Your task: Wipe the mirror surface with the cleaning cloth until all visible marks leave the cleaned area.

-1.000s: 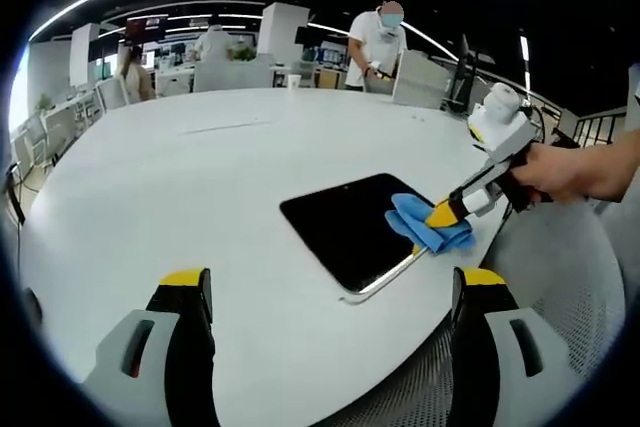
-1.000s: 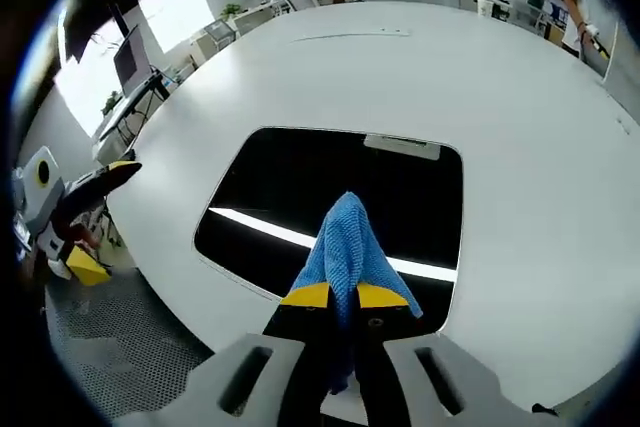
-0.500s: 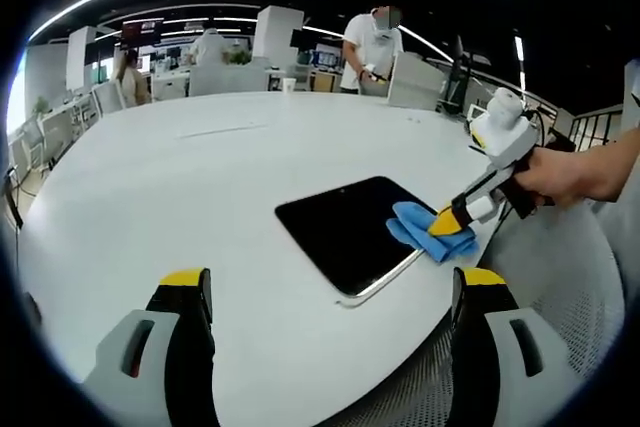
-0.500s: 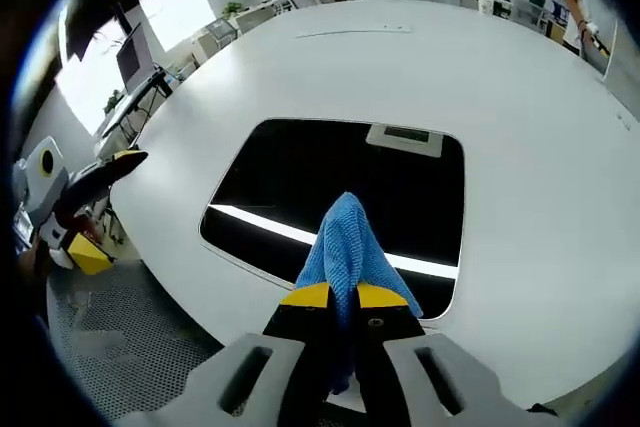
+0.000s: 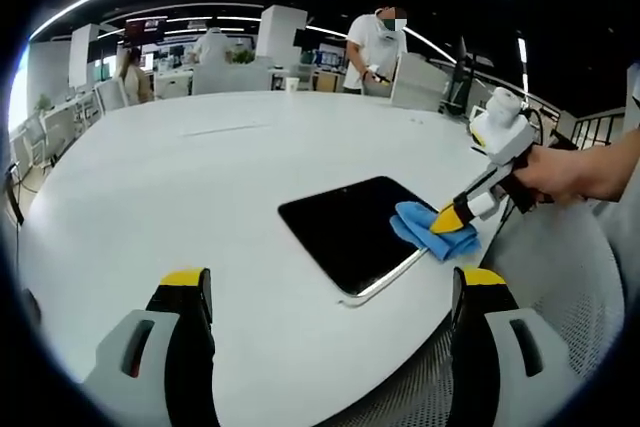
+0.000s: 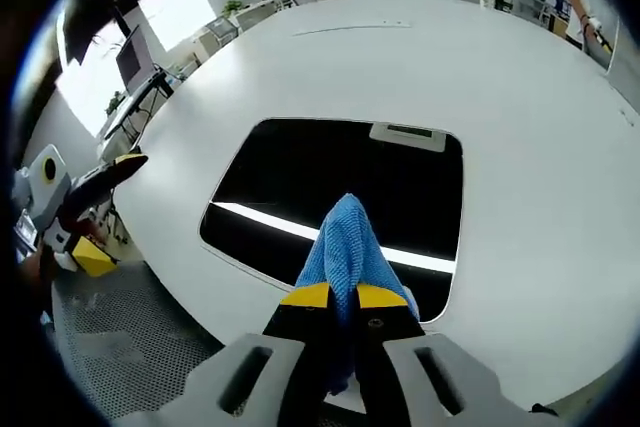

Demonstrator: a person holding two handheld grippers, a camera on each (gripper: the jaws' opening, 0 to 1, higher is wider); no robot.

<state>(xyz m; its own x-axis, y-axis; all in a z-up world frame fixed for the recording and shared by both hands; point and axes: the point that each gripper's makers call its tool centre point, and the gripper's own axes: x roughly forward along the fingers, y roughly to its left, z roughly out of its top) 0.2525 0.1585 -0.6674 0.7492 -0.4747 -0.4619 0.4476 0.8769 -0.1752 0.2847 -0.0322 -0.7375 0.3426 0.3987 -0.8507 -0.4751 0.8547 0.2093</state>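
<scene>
We are pinching the blue cleaning cloth (image 6: 346,245) between the pressed-together jaws of the right gripper (image 6: 343,296), low in the centre of the right gripper view, so the fabric fans forward onto the glass. The mirror (image 6: 330,187) is lying flat on the white round table (image 6: 520,137), filling the middle of that frame and reflecting a bright strip of ceiling light; we are making out no clear marks on its dark face from here. In the left gripper view, the right gripper (image 5: 447,215) is reaching in from the right edge, pressing the cloth (image 5: 432,229) on the mirror's (image 5: 350,227) near-right corner. We are keeping the left gripper (image 5: 330,292) back at the bottom of its frame, jaws spread wide and holding nothing, probably to keep everything in sight.
</scene>
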